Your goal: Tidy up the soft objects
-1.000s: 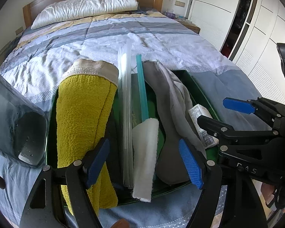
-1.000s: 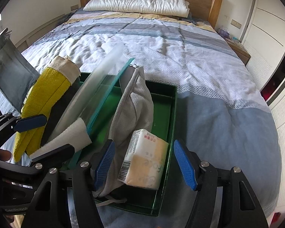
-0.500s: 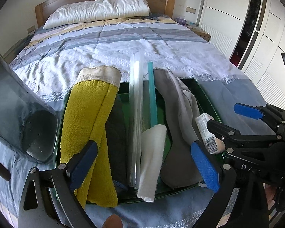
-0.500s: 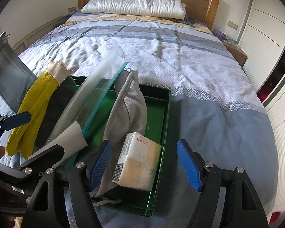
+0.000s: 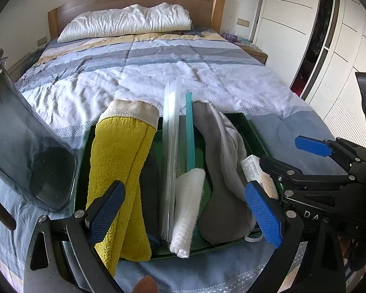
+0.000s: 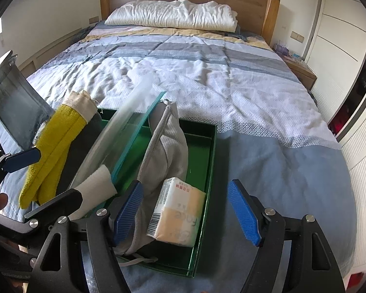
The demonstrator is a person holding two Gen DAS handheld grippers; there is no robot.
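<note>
Bedroom light falls on a made bed with a blue, grey and white striped quilt (image 6: 207, 73), where a dark green rectangular tray (image 6: 208, 161) sits near the foot end. Standing in the tray are one yellow terry towel with a cream hem (image 5: 119, 161), one clear plastic zip bag with a teal strip (image 5: 173, 151), one rolled white cloth (image 5: 188, 210), one grey knit pouch (image 6: 168, 146) and one wrapped pack of tissues (image 6: 178, 210) — five soft things in all. One white pillow (image 6: 173, 14) lies at the headboard.

Both the left gripper (image 5: 185, 207) and the right gripper (image 6: 185, 214) hover spread wide over the tray's near edge, holding nothing. The step in hand seems to be tidying the row — each item should be pinched low and nudged upright, one at a time, so its neighbours do not topple.
</note>
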